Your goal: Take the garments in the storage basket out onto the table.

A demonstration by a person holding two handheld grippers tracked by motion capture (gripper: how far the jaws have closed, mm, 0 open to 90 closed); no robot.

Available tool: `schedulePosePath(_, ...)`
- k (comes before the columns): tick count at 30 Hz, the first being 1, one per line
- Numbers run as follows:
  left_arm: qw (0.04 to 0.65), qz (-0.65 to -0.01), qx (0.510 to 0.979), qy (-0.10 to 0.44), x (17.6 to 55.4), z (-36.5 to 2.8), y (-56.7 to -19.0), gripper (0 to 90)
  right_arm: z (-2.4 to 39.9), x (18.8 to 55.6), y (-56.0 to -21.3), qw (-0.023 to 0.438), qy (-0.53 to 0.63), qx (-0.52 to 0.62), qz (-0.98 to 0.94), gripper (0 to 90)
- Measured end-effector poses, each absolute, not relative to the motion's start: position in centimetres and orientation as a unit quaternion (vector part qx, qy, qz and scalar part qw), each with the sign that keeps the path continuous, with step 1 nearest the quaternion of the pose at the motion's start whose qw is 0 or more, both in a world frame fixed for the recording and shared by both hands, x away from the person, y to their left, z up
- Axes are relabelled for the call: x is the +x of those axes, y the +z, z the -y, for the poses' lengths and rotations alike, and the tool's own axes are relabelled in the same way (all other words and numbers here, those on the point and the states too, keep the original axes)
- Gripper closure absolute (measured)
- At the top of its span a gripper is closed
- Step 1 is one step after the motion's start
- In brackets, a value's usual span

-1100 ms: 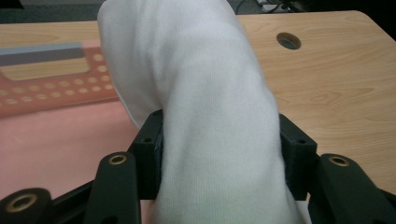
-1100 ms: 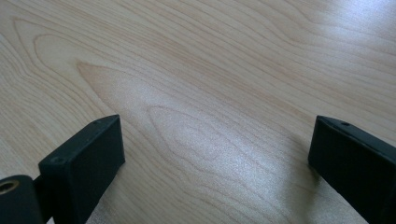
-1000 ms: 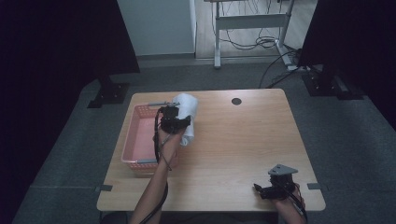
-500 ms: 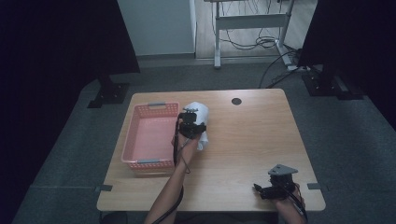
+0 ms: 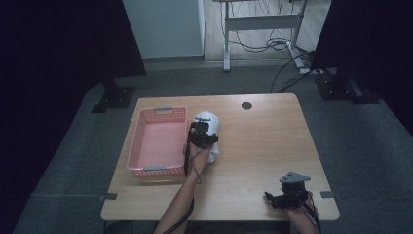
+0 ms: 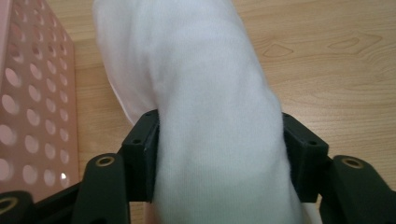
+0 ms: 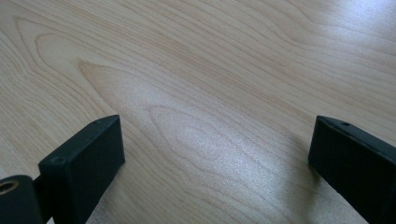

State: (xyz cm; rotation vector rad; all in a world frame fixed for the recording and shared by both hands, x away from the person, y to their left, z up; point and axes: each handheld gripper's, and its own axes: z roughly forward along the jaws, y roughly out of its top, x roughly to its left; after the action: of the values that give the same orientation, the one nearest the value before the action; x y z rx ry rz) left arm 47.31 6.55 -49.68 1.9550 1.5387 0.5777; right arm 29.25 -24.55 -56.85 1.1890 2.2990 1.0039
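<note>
White cloth (image 6: 205,116) between hand-held gripper (image 6: 219,154) jaws.

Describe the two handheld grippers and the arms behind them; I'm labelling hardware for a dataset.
Both grippers, left and right, are black, with two blocky flat-faced jaws carrying small screw holes and brass-coloured pivot fittings. The right one bears a grey three-cornered plate on top. A dark cable trails along each bare, sleeveless forearm.

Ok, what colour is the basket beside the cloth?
Pink basket, clearest in the high view; the cloth is white.
</note>
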Motion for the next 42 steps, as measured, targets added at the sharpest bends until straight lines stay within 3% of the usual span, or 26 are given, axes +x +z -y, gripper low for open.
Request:
schedulePosePath(18, 0.307, -0.560, 0.740, 0.211, 47.2, -7.3, -49.5, 11.7, 24.5, 29.3, -56.9, 0.182, 0.356, 0.421, -0.814, 3.4)
schedulePosePath(42, 0.325, -0.538, 0.743, 0.230, 45.9, -7.8, -48.2, 8.8, 24.5, 29.3, -56.9, 0.182, 0.356, 0.421, -0.814, 3.4)
